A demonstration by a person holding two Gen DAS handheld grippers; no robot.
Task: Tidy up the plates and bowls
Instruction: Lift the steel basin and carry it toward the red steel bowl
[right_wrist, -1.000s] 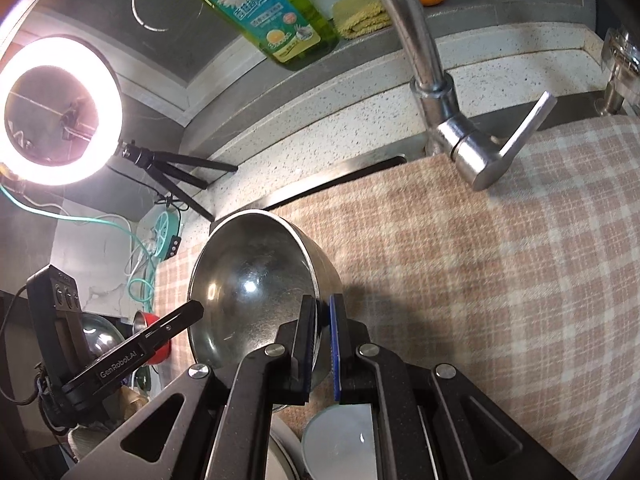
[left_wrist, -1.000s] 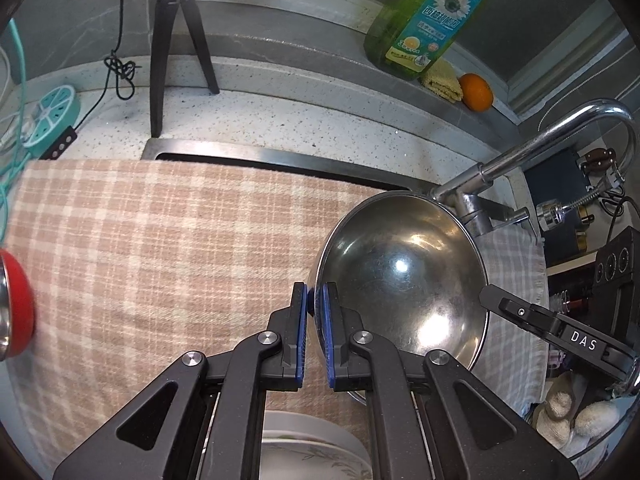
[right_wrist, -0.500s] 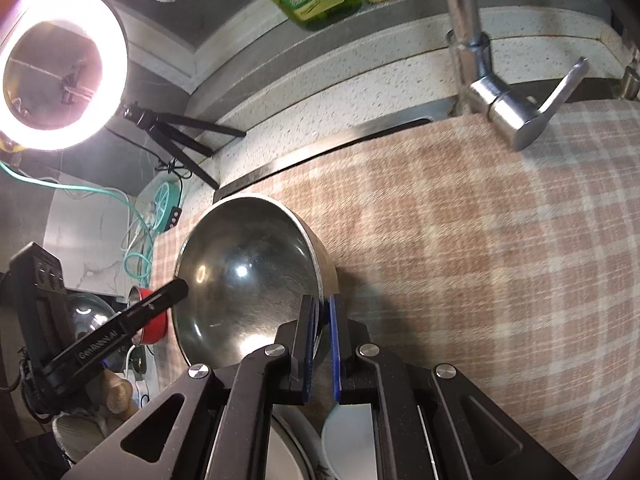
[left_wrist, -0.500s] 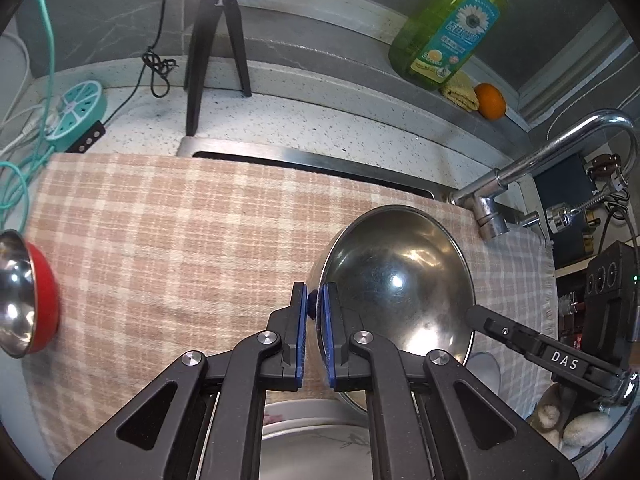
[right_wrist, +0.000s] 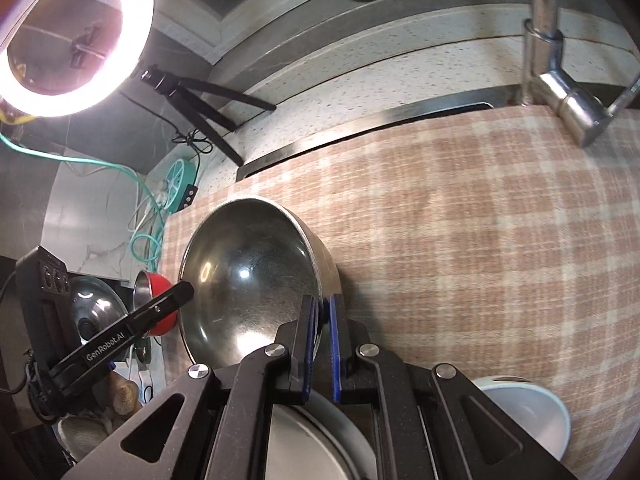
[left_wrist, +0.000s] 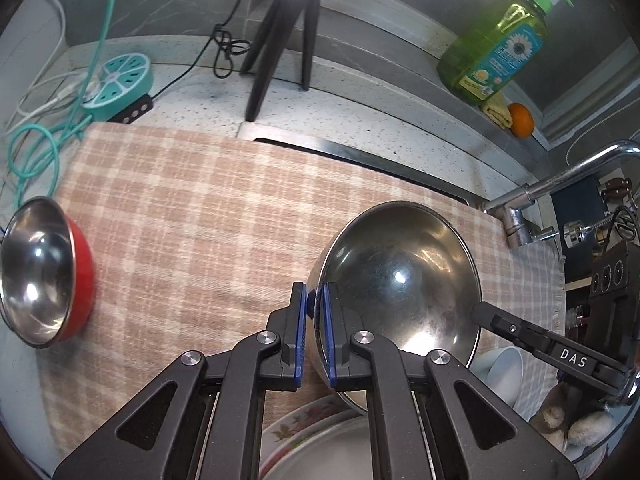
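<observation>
On a speckled stone counter [left_wrist: 360, 120], a pink-and-cream checked cloth [left_wrist: 192, 216] covers the sink area; a strip of steel sink rim [left_wrist: 352, 152] shows along its far edge. Left to right in the left wrist view: teal cable [left_wrist: 36, 148], round teal power strip [left_wrist: 120, 76], red bowl with steel inside [left_wrist: 44, 268] at the cloth's left edge, black tripod [left_wrist: 280, 36] by the wall, green dish soap bottle [left_wrist: 496, 52] on the back ledge, yellow sponge [left_wrist: 498, 114], orange [left_wrist: 520, 120], chrome faucet [left_wrist: 560, 184]. Right wrist view adds a lit ring light [right_wrist: 68, 36] upper left.

Large steel bowl [left_wrist: 400, 276] is held tilted above the cloth, mouth toward the cameras. Left gripper [left_wrist: 316, 304] is clamped on its left rim, blue pads nearly together with only the thin rim between. Right gripper [right_wrist: 322, 320] is pinched the same way on the opposite rim [right_wrist: 316, 280]. Near edge, below the bowl: flowered plate [left_wrist: 296, 432] with a plain plate [right_wrist: 304, 440] stacked on it, white bowl [right_wrist: 532, 416] just right of them.

Versus one second ago: both grips unchanged, bowl carried leftward over the cloth, away from the faucet. Red bowl now mostly in view, before only a sliver. Power strip, tripod and stacked plates show more; white bowl is newly visible in the left wrist view.
</observation>
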